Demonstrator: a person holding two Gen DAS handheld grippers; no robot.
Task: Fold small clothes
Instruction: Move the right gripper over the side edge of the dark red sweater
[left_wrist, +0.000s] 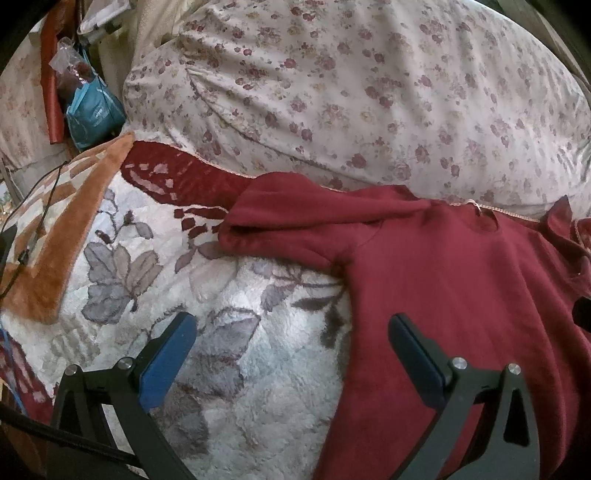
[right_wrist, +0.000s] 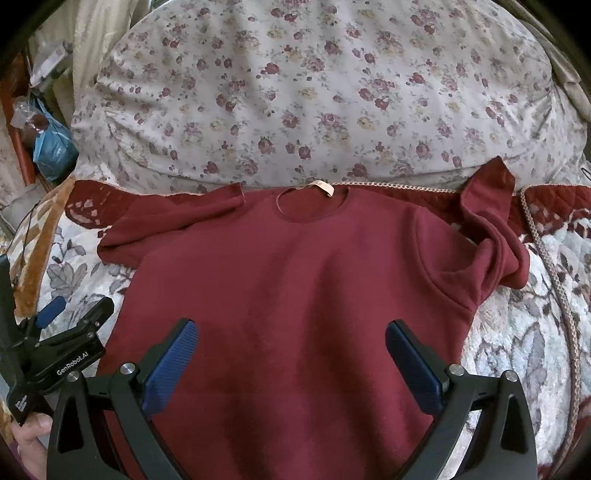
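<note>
A small dark red sweatshirt (right_wrist: 295, 280) lies flat and face up on a fluffy floral blanket (right_wrist: 517, 332), neck hole and label toward the pillow. Its left sleeve (right_wrist: 166, 221) lies spread sideways; its right sleeve (right_wrist: 495, 236) is crumpled and bent. My right gripper (right_wrist: 291, 339) is open and empty above the sweatshirt's lower body. My left gripper (left_wrist: 291, 332) is open and empty over the garment's left edge (left_wrist: 461, 295), one finger above the blanket (left_wrist: 240, 369), one above the cloth. It also shows in the right wrist view (right_wrist: 74, 310) at the left.
A large flowered pillow (right_wrist: 314, 92) lies behind the sweatshirt. A blue bag (left_wrist: 92, 114) and clutter sit at the far left beside the bed. A black cord (left_wrist: 33, 221) runs over the blanket's brown edge at the left.
</note>
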